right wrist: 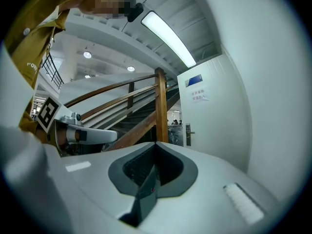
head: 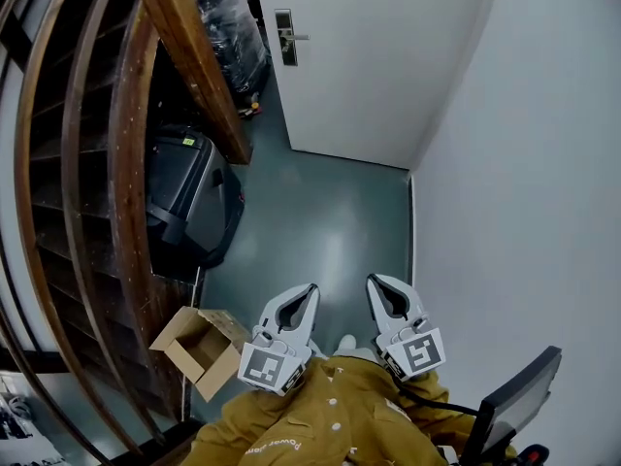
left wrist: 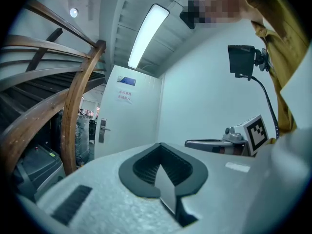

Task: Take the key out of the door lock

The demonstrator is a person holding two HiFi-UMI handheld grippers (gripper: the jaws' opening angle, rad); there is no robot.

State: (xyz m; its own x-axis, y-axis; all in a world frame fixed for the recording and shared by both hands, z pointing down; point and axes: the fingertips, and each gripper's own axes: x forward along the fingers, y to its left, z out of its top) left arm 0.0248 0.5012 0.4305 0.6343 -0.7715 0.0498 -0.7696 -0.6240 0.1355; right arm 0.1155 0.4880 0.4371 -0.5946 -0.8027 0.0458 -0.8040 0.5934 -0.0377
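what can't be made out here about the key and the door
- Whether a key sits in the lock plate: too far off and too small in the head view and in both gripper views.
- Door signs: in the left gripper view, the print is too small to read.
- Black panel: in the head view, its lower part is cut off by the bottom edge.

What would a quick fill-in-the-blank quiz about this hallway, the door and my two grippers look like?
1. The left gripper and right gripper both have their fingers ____, gripping nothing.
2. In the head view, the lock plate sits near the white door's ____ edge.
3. The open cardboard box lies on the floor beside the wooden ____.
Missing words: shut; left; staircase.
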